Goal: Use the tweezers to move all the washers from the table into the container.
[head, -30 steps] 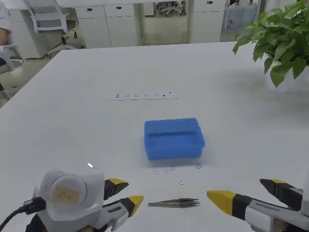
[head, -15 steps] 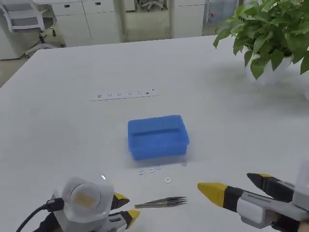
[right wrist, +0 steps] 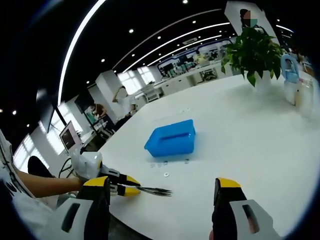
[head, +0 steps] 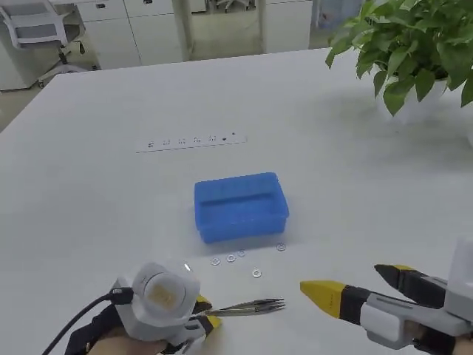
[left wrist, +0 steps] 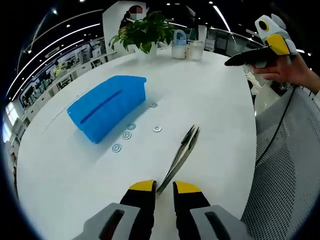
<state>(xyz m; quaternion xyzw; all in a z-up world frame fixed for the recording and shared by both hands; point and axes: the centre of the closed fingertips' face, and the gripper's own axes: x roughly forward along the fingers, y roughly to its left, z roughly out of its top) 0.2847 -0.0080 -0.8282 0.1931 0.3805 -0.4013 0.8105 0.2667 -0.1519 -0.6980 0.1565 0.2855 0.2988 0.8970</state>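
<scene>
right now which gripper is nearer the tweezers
Left. The left gripper has its jaws either side of the handle end of the tweezers; the right gripper hangs open off past their tips, clear of them.

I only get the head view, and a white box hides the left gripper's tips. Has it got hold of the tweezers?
Observer: In the left gripper view, the left gripper has its jaws almost closed, one on each side of the back end of the tweezers.
Operator: And what stands past that plant on the right?
Observer: The left gripper view shows a light-blue bottle and a clear cup beside the plant.
</scene>
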